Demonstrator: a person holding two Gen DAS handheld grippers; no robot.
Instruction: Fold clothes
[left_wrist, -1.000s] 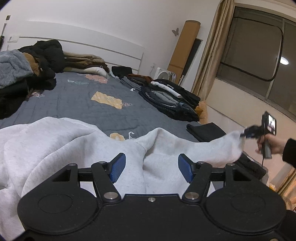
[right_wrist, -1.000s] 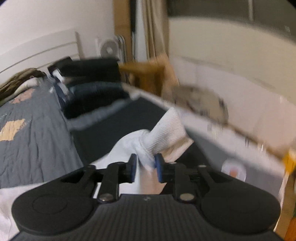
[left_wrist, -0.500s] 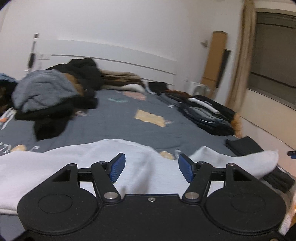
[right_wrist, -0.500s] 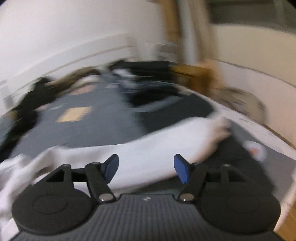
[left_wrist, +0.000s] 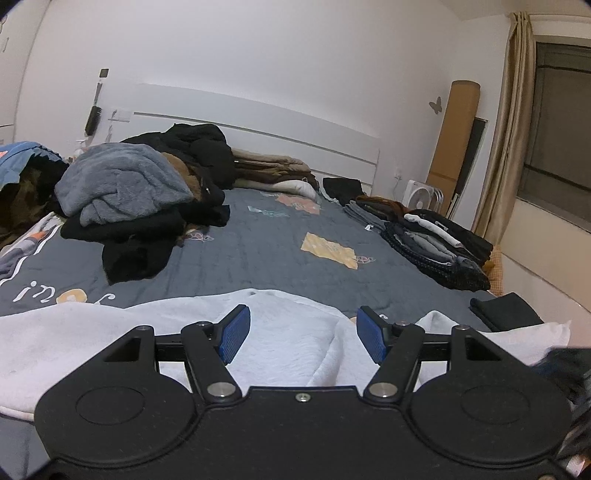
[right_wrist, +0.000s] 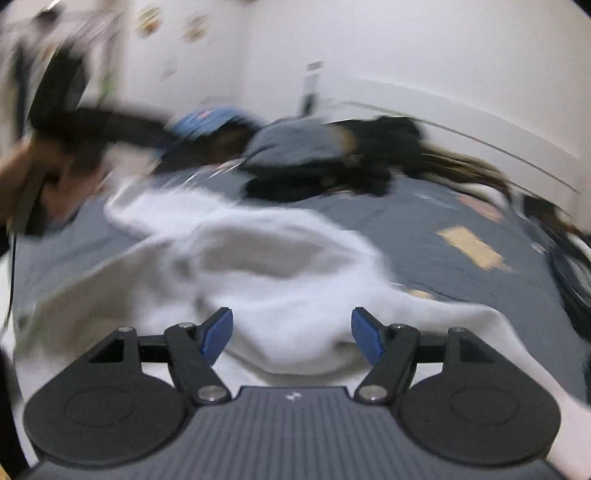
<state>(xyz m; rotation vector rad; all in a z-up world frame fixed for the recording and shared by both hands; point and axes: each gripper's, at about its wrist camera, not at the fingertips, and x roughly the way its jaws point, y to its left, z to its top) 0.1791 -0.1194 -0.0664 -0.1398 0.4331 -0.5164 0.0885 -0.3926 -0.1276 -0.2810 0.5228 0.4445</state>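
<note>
Left gripper (left_wrist: 303, 334): jaws wide, empty; white sweatshirt (left_wrist: 288, 343) lies flat just beyond the pads. Quilt (left_wrist: 258, 254) lettering partly readable, perhaps "in". Right gripper (right_wrist: 291, 339): 1 s ago clamped on the cuff, now spread wide, sweatshirt rumpled ahead; view blurred.

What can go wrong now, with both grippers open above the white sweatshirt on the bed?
1. The white sweatshirt lies bunched, so a fold now may lock in wrinkles.
2. Its sleeve reaches the bed's edge and might slide off.
3. The right gripper view is blurred by motion; a hasty pinch could grab extra layers. The left gripper holds nothing.
</note>
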